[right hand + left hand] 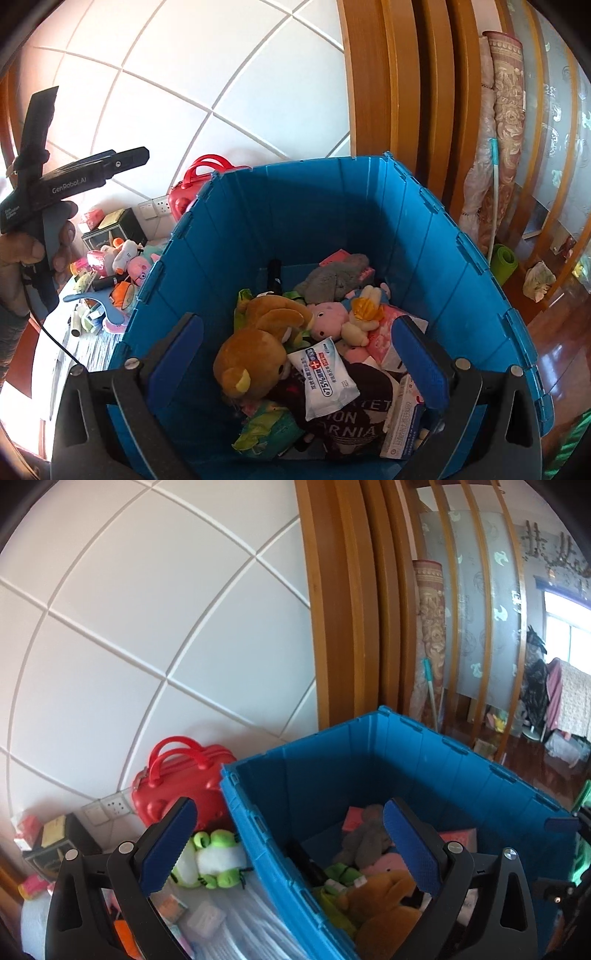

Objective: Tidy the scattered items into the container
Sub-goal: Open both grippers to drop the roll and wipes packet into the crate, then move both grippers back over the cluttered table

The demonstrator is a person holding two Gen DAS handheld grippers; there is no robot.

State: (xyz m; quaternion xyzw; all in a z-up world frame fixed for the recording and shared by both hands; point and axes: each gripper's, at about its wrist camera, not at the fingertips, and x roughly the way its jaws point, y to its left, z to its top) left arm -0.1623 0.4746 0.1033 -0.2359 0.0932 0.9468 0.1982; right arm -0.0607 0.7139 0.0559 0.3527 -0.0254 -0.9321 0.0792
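Observation:
The blue crate (332,206) stands open and holds a brown bear plush (258,350), a wipes pack (325,376), a pink plush (328,317), a grey plush (336,277) and other items. My right gripper (297,362) hangs open above this pile with nothing between its pads. My left gripper (290,845) is also open and empty, straddling the crate's left wall (266,849). A green frog plush (214,860) lies on the table just outside that wall. In the right wrist view a hand (22,258) holds the left gripper (96,123) up at the left.
Several small toys and packets (118,273) lie scattered on the table left of the crate. A red mini suitcase (177,786) stands against the white tiled wall (147,627). A wooden door frame (343,609) and a rolled rug (506,129) stand behind the crate.

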